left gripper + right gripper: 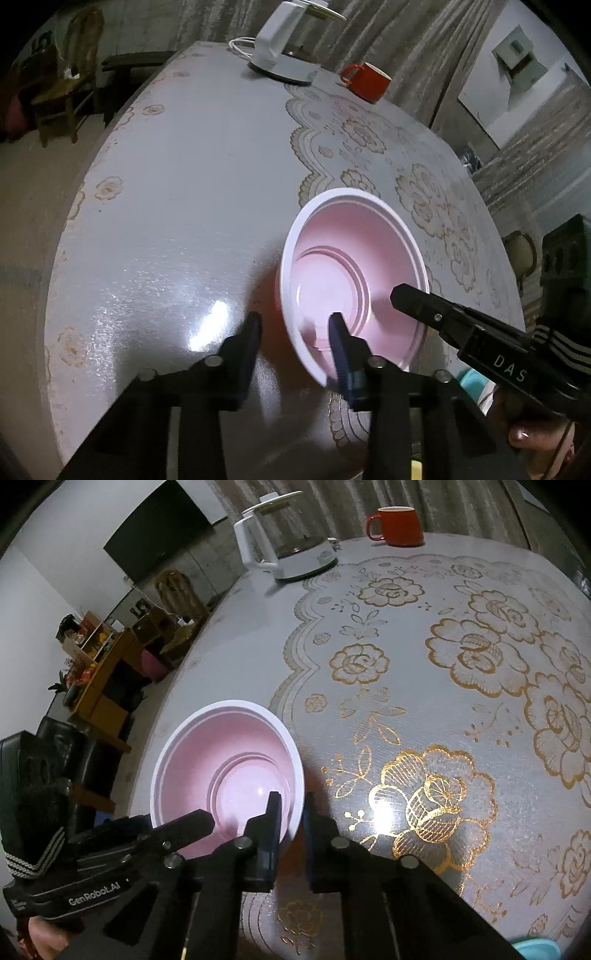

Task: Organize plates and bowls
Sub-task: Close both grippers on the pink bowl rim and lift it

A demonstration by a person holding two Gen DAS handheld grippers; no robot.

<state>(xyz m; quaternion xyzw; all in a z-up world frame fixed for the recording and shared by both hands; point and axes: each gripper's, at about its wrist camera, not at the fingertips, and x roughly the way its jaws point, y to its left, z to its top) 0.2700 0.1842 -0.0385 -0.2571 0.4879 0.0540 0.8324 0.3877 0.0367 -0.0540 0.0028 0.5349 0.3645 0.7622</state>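
1. You're working on one pink bowl (332, 258) (229, 760), which is sitting near the edge of the table (184, 184) (406, 646), on the plain part just beside the gold flower pattern.
2. Your right gripper (291, 803) (402, 293) is biting down on the bowl's white rim: one finger is inside, one outside, and the jaws are drawn tight together on the wall.
3. Your left gripper (295, 325) (207, 821) is straddling the opposite side of the rim. The inner finger is lying against the pink inside wall, but a sliver of table is showing between the outer finger and the bowl, so I cannot tell whether it is actually pinching.
4. The bowl looks to be resting on the table, with its red underside glowing on the glossy cloth. I'm judging that the lift is not yet happening.
5. On progress, I'm seeing no stack, no plates and no second bowl in either view. Nothing is looking sorted, so you're at the pickup stage for this bowl.
6. A teal thing (535, 950) (472, 380) is peeking in at the bottom edge. It could be another dish, but too little is showing to say.
7. The white kettle (273, 44) (258, 542) and the red mug (369, 81) (397, 526) are standing well apart at the far side, out of your way.
8. What's remaining, as I'm reading it: carrying this bowl to wherever the dishes are gathering, then handling the rest.
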